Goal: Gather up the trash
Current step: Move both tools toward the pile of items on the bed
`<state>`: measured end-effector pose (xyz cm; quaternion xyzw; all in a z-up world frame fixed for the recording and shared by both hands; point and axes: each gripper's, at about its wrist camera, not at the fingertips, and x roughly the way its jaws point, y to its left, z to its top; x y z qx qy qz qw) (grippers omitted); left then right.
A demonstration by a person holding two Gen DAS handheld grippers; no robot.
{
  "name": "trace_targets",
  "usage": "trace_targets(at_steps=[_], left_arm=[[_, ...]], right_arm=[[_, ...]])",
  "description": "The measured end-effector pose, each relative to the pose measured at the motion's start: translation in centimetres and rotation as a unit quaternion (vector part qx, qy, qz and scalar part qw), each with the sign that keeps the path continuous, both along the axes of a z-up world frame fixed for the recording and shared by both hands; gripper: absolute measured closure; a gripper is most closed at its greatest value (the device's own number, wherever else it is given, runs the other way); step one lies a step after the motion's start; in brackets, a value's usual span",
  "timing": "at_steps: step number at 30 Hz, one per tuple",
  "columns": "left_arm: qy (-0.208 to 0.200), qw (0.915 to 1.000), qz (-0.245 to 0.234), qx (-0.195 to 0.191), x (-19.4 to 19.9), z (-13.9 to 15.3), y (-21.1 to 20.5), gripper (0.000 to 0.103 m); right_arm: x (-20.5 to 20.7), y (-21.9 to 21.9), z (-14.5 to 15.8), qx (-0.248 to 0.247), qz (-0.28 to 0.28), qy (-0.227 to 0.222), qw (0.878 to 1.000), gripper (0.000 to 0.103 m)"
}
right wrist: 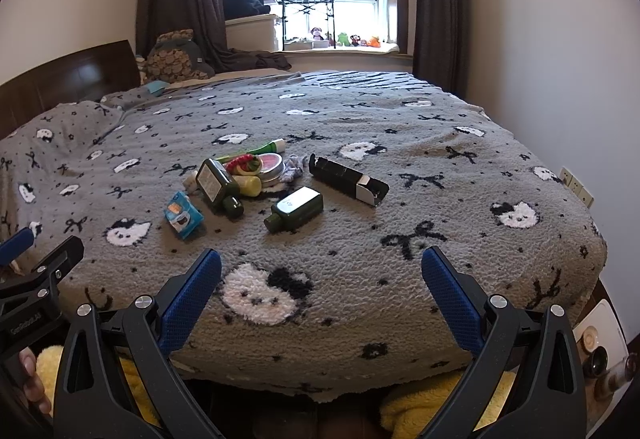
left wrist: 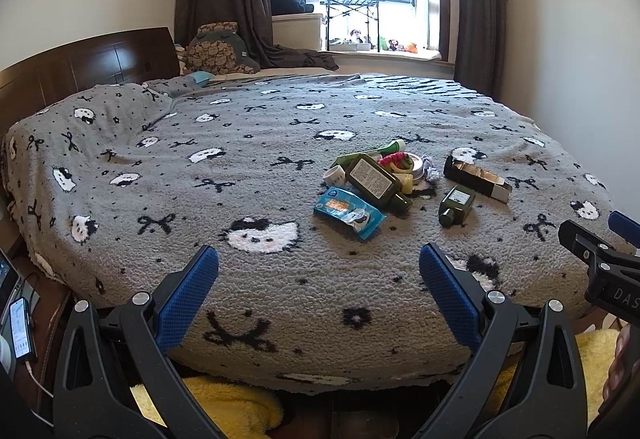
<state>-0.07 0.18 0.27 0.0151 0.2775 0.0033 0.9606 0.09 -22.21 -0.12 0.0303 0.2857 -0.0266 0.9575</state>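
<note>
A heap of trash lies mid-bed on the grey blanket (left wrist: 248,167): a large dark green bottle (left wrist: 376,181), a small green bottle (left wrist: 456,204), a blue wipes pack (left wrist: 348,213), a black carton (left wrist: 476,178), a green tube (left wrist: 380,151), a round tin (left wrist: 418,169). The right wrist view shows the same large bottle (right wrist: 220,185), small bottle (right wrist: 296,208), pack (right wrist: 183,214) and carton (right wrist: 348,179). My left gripper (left wrist: 318,287) is open and empty near the bed's front edge. My right gripper (right wrist: 320,287) is open and empty beside it, also seen at the left view's right edge (left wrist: 592,247).
A wooden headboard (left wrist: 88,59) stands at the left. A window sill (left wrist: 380,53) with small toys and dark curtains lie beyond the bed. Phones (left wrist: 20,327) sit on a side table at the left. Yellow fabric (left wrist: 228,407) lies below the bed's edge. A wall (right wrist: 560,59) runs along the right.
</note>
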Motion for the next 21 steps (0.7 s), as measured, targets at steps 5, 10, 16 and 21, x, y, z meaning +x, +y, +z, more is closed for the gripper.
trace_targets(at_steps=[5,10,16,21], left_arm=[[0.001,1.0000,0.001,-0.001,-0.04,0.09,0.01,0.008],[0.000,1.0000,0.002,0.000,0.08,0.16,0.28,0.008],[0.000,1.0000,0.003,0.002,0.15,0.10,0.52,0.008],[0.002,1.0000,0.007,0.004,0.32,-0.05,0.65,0.008]], right_arm=[[0.24,0.11,-0.06,0.000,0.003,0.002,1.000,0.003],[0.32,0.20,-0.06,0.003,0.005,0.001,1.000,0.003],[0.55,0.34,-0.11,0.006,0.007,0.002,1.000,0.003],[0.62,0.24,-0.13,0.006,0.006,0.002,1.000,0.003]])
